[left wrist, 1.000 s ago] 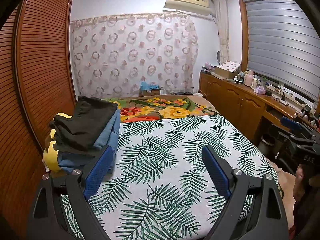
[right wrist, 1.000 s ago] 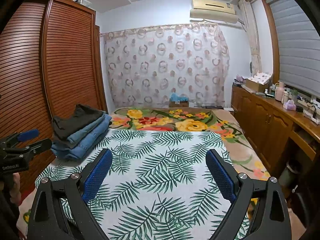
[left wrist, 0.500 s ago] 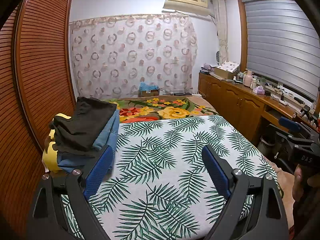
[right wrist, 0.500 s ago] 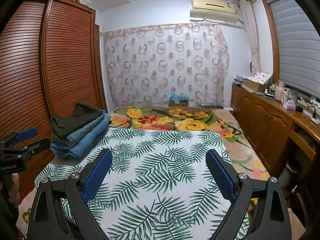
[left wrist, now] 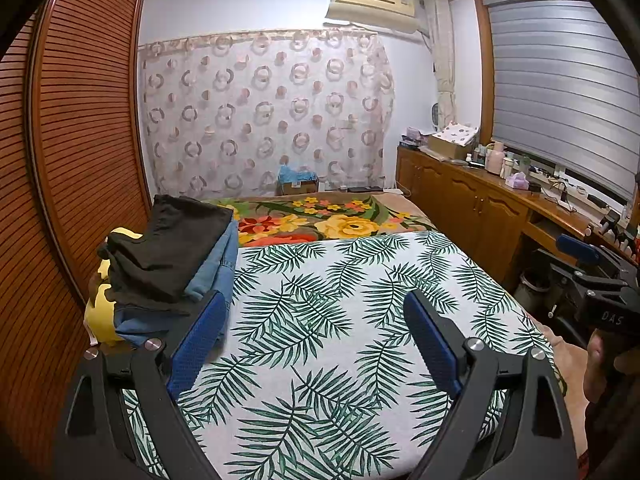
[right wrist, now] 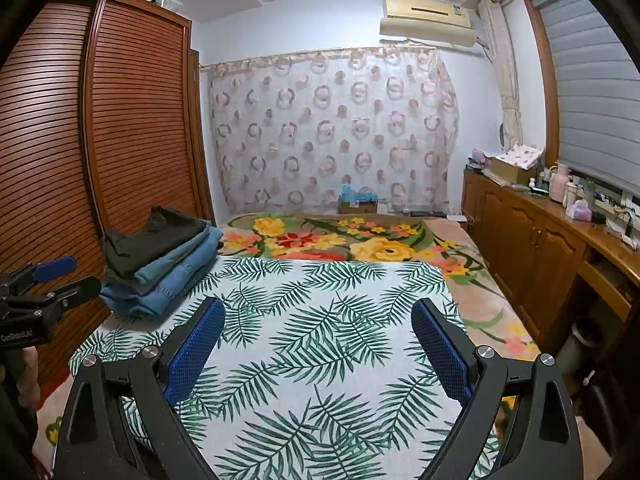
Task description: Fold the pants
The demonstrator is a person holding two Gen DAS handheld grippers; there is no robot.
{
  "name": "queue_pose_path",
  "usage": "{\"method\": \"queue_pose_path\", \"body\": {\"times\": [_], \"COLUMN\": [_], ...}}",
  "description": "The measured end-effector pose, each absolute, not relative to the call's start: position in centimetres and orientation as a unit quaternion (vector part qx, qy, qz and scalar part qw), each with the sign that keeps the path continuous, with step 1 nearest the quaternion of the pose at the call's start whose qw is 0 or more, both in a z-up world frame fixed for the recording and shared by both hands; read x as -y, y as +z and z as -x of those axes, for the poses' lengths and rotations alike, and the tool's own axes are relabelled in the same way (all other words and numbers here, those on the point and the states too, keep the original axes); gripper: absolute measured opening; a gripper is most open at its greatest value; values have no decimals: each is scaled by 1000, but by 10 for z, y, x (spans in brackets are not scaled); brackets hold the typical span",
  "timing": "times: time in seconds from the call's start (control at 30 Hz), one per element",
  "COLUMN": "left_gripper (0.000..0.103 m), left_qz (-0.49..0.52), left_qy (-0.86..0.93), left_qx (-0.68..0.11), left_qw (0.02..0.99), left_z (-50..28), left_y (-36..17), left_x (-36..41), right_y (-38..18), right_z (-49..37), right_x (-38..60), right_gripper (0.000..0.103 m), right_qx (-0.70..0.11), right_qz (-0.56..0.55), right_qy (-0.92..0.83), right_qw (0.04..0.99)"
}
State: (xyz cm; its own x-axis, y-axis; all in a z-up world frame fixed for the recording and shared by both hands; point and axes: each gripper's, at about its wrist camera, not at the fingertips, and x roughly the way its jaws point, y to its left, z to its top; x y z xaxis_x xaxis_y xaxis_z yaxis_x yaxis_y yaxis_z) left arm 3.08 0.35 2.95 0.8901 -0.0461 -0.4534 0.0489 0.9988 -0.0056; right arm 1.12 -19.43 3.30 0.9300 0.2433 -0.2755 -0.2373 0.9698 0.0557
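Observation:
A stack of folded pants lies at the bed's left edge, with dark pants (left wrist: 168,248) on top of blue jeans (left wrist: 218,264) and something yellow underneath. The same stack (right wrist: 160,256) shows in the right wrist view. My left gripper (left wrist: 314,322) is open and empty, held above the palm-leaf sheet (left wrist: 340,320), just right of the stack. My right gripper (right wrist: 318,332) is open and empty above the same sheet (right wrist: 320,312). Each gripper shows at the edge of the other's view: the right one (left wrist: 592,276), the left one (right wrist: 36,292).
A floral blanket (left wrist: 332,220) covers the far half of the bed. A slatted wooden wardrobe (left wrist: 72,160) stands along the left. A wooden cabinet (left wrist: 480,208) with bottles runs along the right under the window. A curtain (left wrist: 264,116) hangs at the back.
Both views have shifted only slightly. The grippers stay open and nothing on the bed has moved.

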Motion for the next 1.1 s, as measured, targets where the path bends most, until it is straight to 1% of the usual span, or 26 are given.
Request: {"method": "queue_pose_path", "body": {"times": [1.1], "left_gripper": [91], "left_qz": [-4], "left_qy": [-26], "left_qx": [-229], "left_qw": [973], "left_z": [-29], "left_y": [32], "left_x": [-1], "right_y": [31], "right_z": [-12], "right_x": [196], "right_gripper": [95], "right_qx": [-142], "right_qz": [-12], "right_qy": [121], "right_qw": [982]}}
